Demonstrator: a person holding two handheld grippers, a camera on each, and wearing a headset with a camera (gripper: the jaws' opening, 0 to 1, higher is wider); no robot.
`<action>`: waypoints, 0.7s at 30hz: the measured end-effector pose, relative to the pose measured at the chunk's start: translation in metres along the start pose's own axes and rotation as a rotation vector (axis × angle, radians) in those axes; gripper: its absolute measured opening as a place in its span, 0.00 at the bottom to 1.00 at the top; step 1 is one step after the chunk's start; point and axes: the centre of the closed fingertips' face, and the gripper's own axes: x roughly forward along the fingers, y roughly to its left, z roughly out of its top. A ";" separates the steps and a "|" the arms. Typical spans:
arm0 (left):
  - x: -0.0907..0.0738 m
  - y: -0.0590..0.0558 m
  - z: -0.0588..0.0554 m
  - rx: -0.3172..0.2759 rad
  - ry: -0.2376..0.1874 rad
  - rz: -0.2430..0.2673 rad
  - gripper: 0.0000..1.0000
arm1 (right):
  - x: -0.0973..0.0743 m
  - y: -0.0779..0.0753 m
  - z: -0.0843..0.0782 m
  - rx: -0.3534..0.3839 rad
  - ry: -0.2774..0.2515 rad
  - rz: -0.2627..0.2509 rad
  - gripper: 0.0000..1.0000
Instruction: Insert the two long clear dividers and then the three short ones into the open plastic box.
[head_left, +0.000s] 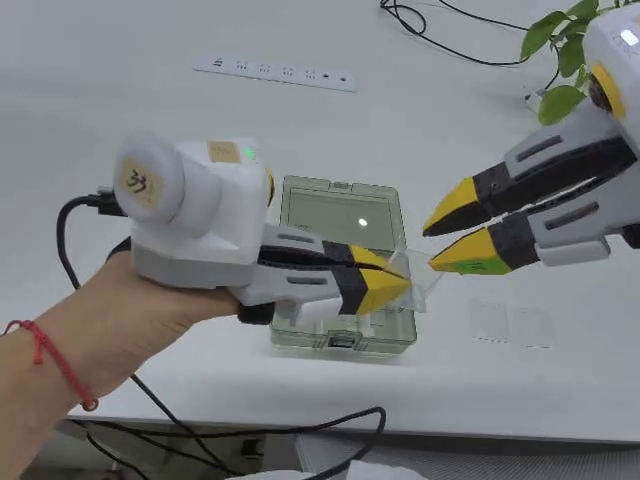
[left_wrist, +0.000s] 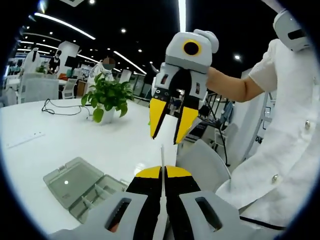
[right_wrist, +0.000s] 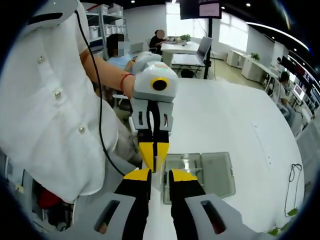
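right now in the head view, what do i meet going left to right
red bracelet on the wrist → left hand-held gripper → clear divider sticking out of its shut jaws → right hand-held gripper, jaws apart

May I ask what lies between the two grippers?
In the head view, a clear divider clamped in the left gripper, reaching toward the right gripper.

Power strip, plant (leafy, potted)

Box: clr glossy plastic; table: smooth matt
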 end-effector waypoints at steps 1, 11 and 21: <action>0.000 -0.001 0.001 0.017 -0.005 -0.007 0.00 | 0.001 0.002 -0.001 0.002 0.003 0.017 0.15; 0.002 -0.007 0.004 0.080 -0.026 -0.045 0.00 | 0.008 0.013 -0.005 0.018 0.021 0.119 0.09; 0.002 -0.008 0.005 0.087 -0.035 -0.050 0.00 | 0.011 0.019 -0.004 0.010 0.028 0.151 0.03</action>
